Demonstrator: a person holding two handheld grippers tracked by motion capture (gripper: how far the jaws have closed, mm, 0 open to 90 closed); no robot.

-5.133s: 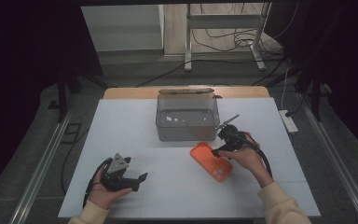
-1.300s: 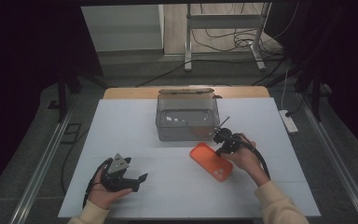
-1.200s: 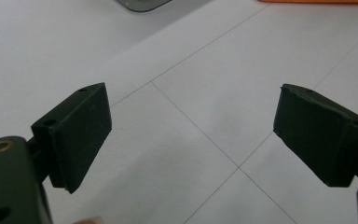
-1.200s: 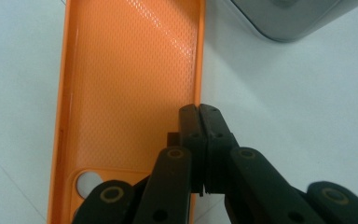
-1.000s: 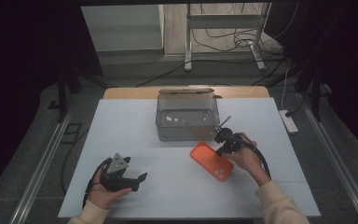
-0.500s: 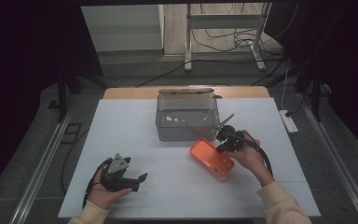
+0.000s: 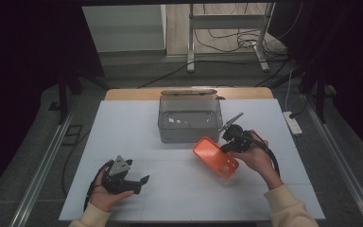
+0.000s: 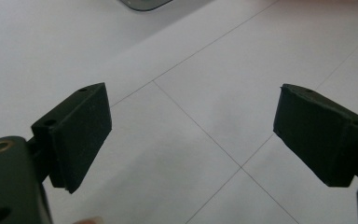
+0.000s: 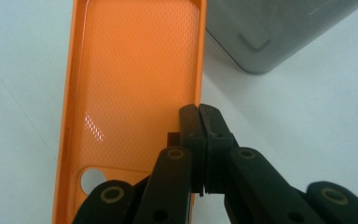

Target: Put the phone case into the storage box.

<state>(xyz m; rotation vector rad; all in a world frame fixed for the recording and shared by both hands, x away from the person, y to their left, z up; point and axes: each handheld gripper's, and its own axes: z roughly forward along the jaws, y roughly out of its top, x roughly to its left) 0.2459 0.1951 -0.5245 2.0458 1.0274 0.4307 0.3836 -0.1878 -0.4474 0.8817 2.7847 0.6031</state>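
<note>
Your right gripper [image 7: 230,143] is clamped on the long side wall of the orange phone case [image 7: 216,157]; jaws pressed together on that thin rim. The case hangs tilted above the table [image 7: 123,123], just in front of the clear plastic bin [image 7: 189,120] and off its near right corner, apart from it.

Your left gripper [image 7: 123,176] sits at the near left of the table in your left hand [image 7: 105,194], jaws wide, nothing between them.

Edges and room:
- Broad bare white surface between your two hands, and more to the left of the bin
- Near table edge runs close under both your forearms
- Right of your right hand [image 7: 257,158], a strip of free table before the edge; a power strip [image 7: 292,123] lies beyond that edge on the floor
- The bin stands at mid-table toward the far edge, its lid open at the back

What each view adds:
- High view: the whole layout, case tilted with its open side up
- Right gripper view: the grip itself, pads [image 9: 200,122] meeting on the case's side rim; dotted inner texture of the case [image 9: 135,79], camera cutout [image 9: 92,179] near the jaws, a bin corner [image 9: 270,32] close beside the case
- Left gripper view: both pads [image 8: 77,133] far apart over thin seam lines [image 8: 196,126] on the table; a sliver of the bin's base [image 8: 144,3] at the top
</note>
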